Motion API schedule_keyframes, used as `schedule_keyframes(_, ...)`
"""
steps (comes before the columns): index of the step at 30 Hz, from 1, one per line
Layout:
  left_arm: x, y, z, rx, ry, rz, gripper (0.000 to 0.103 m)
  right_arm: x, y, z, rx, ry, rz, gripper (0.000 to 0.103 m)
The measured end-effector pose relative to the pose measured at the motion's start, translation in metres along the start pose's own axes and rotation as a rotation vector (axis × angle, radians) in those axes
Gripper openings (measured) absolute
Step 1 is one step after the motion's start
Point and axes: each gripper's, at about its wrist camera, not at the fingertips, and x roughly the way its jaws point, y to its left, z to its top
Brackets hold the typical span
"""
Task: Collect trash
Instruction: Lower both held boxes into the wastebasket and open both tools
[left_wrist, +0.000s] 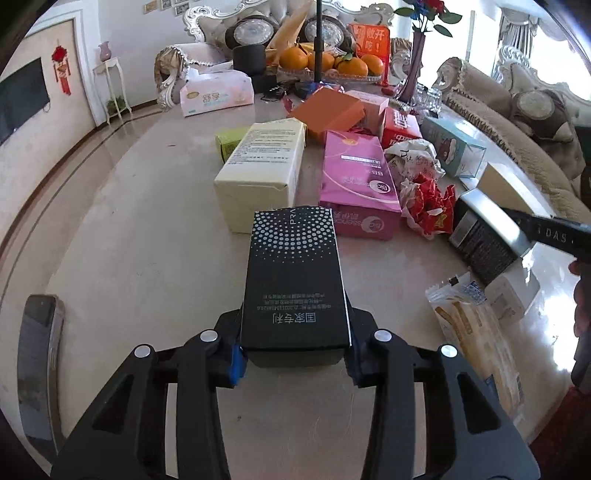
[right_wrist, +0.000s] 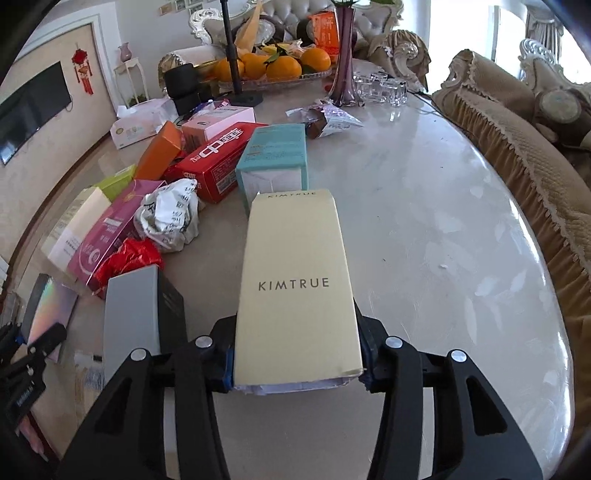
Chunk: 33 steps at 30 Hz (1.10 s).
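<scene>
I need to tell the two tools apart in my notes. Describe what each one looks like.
Both look alike. The left tool and the right tool are matte black, with two wide arms each pierced by triangular cut-outs, round silver pivot pins at the joints, and blue pads on the inner faces of the fingers. White lettering marks the side of the right tool where it shows in the left view. No cables or sleeves show.

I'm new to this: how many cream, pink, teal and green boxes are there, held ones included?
Cream: 2, the large cream box and the KIMTRUE box
Pink: 2, the magenta box and the pale pink box
Teal: 1, the teal box
Green: 1, the green box
Total: 6
</scene>
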Motion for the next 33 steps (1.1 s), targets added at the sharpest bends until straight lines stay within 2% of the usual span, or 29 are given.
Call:
schedule_keyframes(4, -0.019, 0.010, -0.004, -0.025, -0.040, -0.036, 0.041, -0.024, -0.008, -0.008, 0.021, -0.054, -0.001, 0.045)
schedule_keyframes(8, -0.043, 0.019, -0.006, -0.021, -0.077, -0.027, 0.041, -0.052, -0.022, -0.010, 0.051, -0.102, -0.004, 0.045)
schedule_keyframes(11, -0.067, 0.026, -0.014, -0.029, -0.102, -0.062, 0.041, -0.077, -0.028, -0.018, 0.075, -0.131, 0.036, 0.045)
schedule_keyframes(14, -0.091, 0.028, -0.028, -0.006, -0.130, -0.082, 0.041, -0.111, -0.023, -0.042, 0.067, -0.172, 0.089, 0.045)
schedule_keyframes(18, -0.132, 0.021, -0.071, 0.047, -0.143, -0.145, 0.041, -0.154, -0.003, -0.095, 0.036, -0.184, 0.171, 0.045)
schedule_keyframes(21, -0.153, 0.014, -0.116, 0.073, -0.101, -0.210, 0.041, -0.175, 0.018, -0.146, 0.007, -0.130, 0.254, 0.045)
schedule_keyframes(25, -0.155, -0.002, -0.175, 0.125, 0.024, -0.252, 0.041, -0.176, 0.051, -0.211, -0.038, 0.038, 0.356, 0.045)
schedule_keyframes(29, -0.118, -0.014, -0.214, 0.153, 0.196, -0.271, 0.041, -0.127, 0.074, -0.248, -0.098, 0.249, 0.363, 0.045)
schedule_keyframes(33, -0.056, -0.024, -0.228, 0.173, 0.361, -0.303, 0.041, -0.056, 0.090, -0.262, -0.200, 0.410, 0.256, 0.045)
